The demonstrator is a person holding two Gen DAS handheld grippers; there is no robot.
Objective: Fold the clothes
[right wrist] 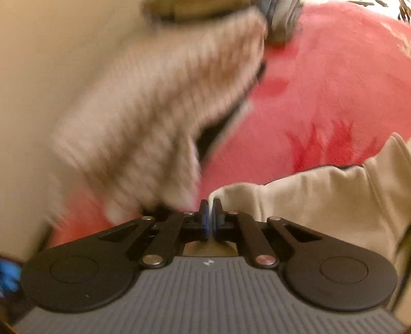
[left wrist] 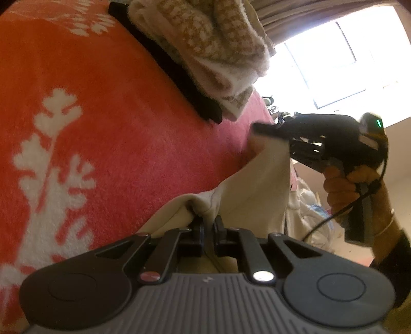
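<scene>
L gripper [left wrist: 208, 228] fingers clenched on beige garment [left wrist: 257, 185], R gripper [right wrist: 210, 218] fingers clenched on its edge.

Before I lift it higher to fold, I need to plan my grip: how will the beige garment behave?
Probably floppy: the beige garment sags in soft folds between the left claw and right claw. Likely light, hanging from small pinches. It may drag on the fuzzy blanket.

Right wrist view: patterned knit pile [right wrist: 164, 108] left of the red blanket [right wrist: 334, 90] smeared by motion, pattern unreadable. Grey bundle [right wrist: 282, 20] above blanket cut by top edge, possibly clothing. Blue object [right wrist: 7, 276] lower left, unidentifiable.
</scene>
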